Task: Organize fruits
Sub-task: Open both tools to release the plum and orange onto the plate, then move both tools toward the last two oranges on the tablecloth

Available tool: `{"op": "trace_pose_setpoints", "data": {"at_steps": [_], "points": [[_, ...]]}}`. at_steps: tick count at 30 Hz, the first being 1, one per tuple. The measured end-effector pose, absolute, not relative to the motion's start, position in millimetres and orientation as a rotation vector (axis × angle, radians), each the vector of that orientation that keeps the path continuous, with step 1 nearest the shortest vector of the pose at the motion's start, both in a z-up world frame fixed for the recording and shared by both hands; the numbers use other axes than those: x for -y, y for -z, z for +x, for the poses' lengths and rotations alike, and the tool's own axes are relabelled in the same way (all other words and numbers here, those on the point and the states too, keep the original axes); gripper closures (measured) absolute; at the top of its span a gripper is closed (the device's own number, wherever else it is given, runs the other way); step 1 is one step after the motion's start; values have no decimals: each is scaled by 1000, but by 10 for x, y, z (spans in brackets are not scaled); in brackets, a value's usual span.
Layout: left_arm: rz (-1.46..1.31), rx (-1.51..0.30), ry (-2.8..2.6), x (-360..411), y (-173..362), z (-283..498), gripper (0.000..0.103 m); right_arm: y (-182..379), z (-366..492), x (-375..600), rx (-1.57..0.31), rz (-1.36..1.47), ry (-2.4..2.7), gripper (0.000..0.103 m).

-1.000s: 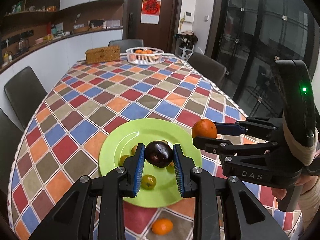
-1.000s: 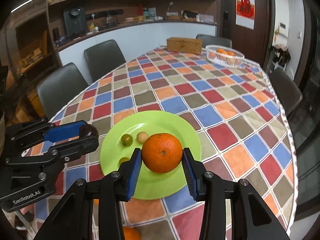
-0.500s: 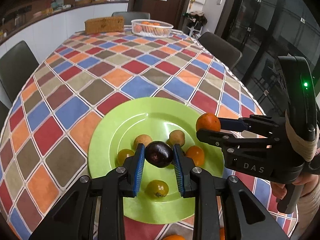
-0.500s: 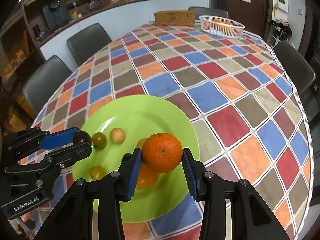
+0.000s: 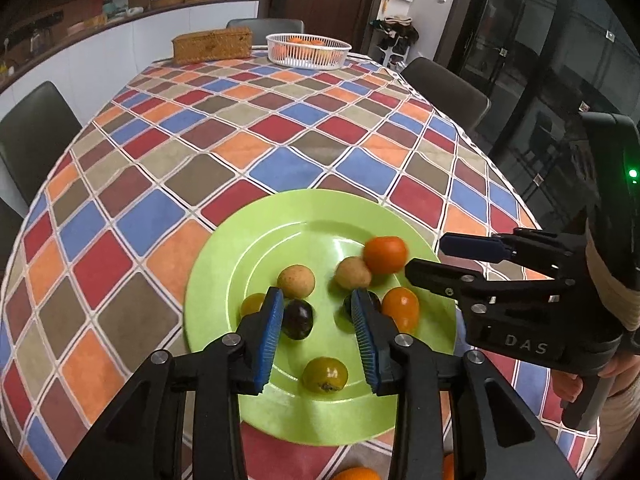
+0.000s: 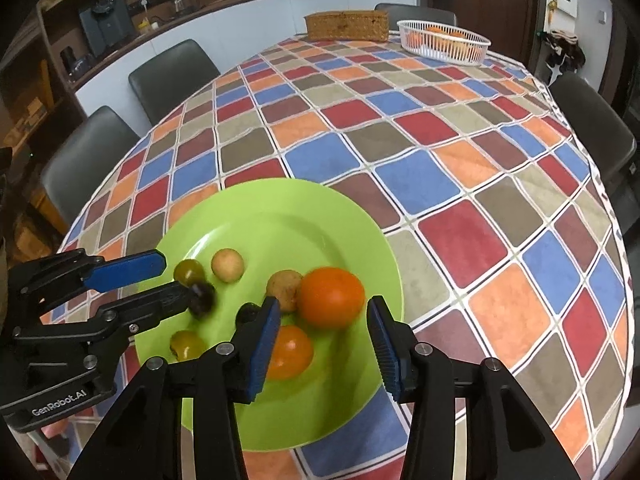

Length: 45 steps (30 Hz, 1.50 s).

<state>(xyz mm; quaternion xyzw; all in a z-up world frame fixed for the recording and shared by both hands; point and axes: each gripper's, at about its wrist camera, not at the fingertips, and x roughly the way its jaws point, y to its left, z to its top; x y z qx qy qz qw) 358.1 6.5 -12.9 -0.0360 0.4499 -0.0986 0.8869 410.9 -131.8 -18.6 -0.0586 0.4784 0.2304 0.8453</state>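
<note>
A green plate point(image 5: 256, 240) point(image 6: 280, 216) on the checkered table holds several small fruits. My left gripper point(image 5: 318, 330) is open above the plate; the dark plum point(image 5: 298, 319) point(image 6: 201, 298) lies on the plate by its left finger. My right gripper point(image 6: 324, 340) point(image 5: 432, 258) is open; the orange point(image 6: 331, 297) point(image 5: 385, 255), blurred, lies on the plate beyond its jaws. Two tan fruits point(image 5: 296, 281) point(image 5: 352, 273), a second orange fruit point(image 5: 401, 307) point(image 6: 290, 352) and yellow-green fruits point(image 5: 325, 374) point(image 6: 189, 271) also lie on the plate.
A white basket of oranges point(image 5: 307, 50) point(image 6: 443, 42) and a wicker box point(image 5: 212, 45) point(image 6: 347, 26) stand at the table's far end. Another orange point(image 5: 356, 473) lies on the cloth near the front edge. Dark chairs point(image 6: 172, 76) surround the table.
Both grippers have opened. The plum dropped from the left gripper and the orange from the right gripper onto the plate. Both grippers came lower over the plate.
</note>
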Motion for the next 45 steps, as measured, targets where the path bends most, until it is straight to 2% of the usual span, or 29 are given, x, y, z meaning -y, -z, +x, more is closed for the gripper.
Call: {"op": "trace_pose_setpoints", "data": {"at_steps": [6, 8, 13, 16, 19, 26, 34, 45], "points": [[-32, -860, 190, -66, -161, 3307, 64, -81, 3846, 1339, -931, -146, -478, 57], [0, -827, 181, -50, -269, 3186, 62, -179, 3744, 1345, -900, -154, -474, 51], [58, -779, 178, -21, -444, 2939, 60, -434, 3444, 1361, -823, -180, -460, 50], [65, -753, 190, -27, -533, 2764, 55, -552, 3258, 1392, -794, -169, -453, 50], [77, -729, 201, -22, -600, 2581, 50, -642, 3058, 1423, -770, -159, -444, 43], [105, -688, 226, -31, -665, 2238, 41, -743, 2637, 1460, -723, -151, -400, 42], [138, -710, 271, -36, -491, 2046, 38, -633, 2310, 1443, -731, -128, -365, 42], [193, -750, 326, -44, -148, 1965, 38, -126, 2163, 1402, -871, -97, -332, 42]]}}
